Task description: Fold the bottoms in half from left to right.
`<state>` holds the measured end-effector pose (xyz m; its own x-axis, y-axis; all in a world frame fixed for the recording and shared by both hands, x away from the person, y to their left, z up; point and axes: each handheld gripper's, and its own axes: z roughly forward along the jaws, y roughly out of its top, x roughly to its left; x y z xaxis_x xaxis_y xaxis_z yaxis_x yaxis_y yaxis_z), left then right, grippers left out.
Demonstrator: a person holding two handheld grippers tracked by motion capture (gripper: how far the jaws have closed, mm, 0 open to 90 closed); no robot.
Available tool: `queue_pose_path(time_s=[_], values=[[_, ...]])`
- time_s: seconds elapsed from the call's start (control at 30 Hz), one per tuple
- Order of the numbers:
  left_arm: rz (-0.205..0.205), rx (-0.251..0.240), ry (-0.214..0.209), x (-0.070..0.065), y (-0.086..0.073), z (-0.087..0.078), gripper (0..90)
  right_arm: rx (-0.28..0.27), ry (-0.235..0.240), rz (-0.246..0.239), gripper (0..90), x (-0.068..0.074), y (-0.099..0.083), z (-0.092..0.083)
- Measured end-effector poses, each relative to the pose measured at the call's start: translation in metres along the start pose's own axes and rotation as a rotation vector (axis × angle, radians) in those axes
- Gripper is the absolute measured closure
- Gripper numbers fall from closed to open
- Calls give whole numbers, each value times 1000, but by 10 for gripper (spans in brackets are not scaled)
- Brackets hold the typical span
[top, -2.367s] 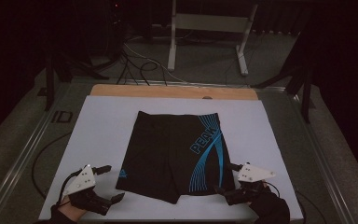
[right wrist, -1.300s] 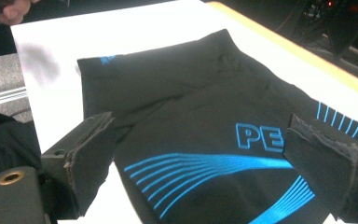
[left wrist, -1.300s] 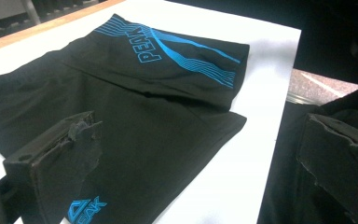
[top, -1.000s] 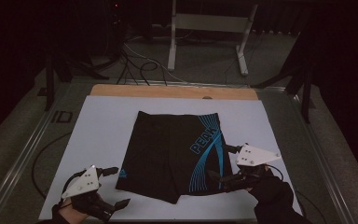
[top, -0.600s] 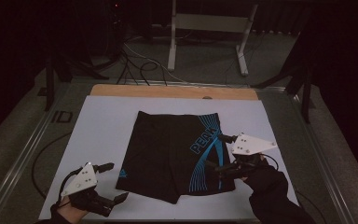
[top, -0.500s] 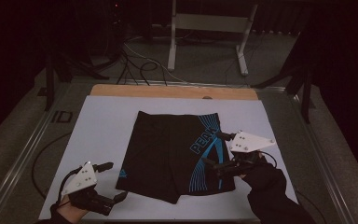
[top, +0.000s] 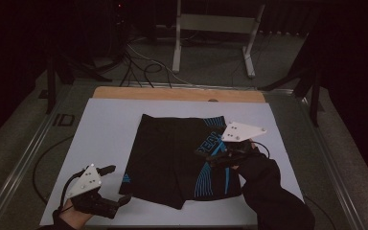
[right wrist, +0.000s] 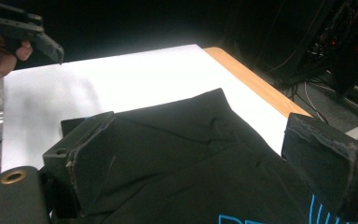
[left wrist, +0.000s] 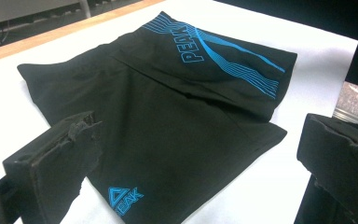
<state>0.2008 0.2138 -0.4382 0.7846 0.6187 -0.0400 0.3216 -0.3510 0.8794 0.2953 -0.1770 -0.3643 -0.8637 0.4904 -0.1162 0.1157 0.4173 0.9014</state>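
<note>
A pair of black shorts [top: 172,158] with blue stripes and blue lettering lies flat on the white sheet [top: 105,129]. My left gripper [top: 117,184] stands open just off the shorts' near left corner, and the shorts [left wrist: 168,116] lie spread beyond its jaws [left wrist: 198,126]. My right gripper [top: 210,155] hovers open over the right side of the shorts, by the blue lettering. The black cloth [right wrist: 182,154] lies between and under its jaws [right wrist: 200,128]. Neither gripper holds any cloth.
The white sheet covers a wooden table whose bare far edge [top: 177,94] shows. A metal rail [top: 24,158] runs along the left side. Beyond the table a metal stand [top: 211,28] and cables [top: 139,62] sit on the floor. The left gripper [right wrist: 23,28] shows far off in the right gripper view.
My right gripper has moved from the table's near right forward and left, over the shorts' right side. My left gripper has stayed near the shorts' near left corner.
</note>
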Motion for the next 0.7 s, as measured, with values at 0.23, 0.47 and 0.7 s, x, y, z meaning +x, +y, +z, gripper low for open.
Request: queue_pose_path(time_s=[0.23, 0.47, 0.7], values=[[-9, 11, 8, 0, 0, 2, 0, 2, 2, -12, 99, -7, 12, 15], [-24, 9, 15, 1, -1, 3, 0, 15, -5, -18, 98, -11, 19, 28], [-39, -3, 47, 0, 0, 4, 0, 11, -14, -16, 99, -15, 27, 50]])
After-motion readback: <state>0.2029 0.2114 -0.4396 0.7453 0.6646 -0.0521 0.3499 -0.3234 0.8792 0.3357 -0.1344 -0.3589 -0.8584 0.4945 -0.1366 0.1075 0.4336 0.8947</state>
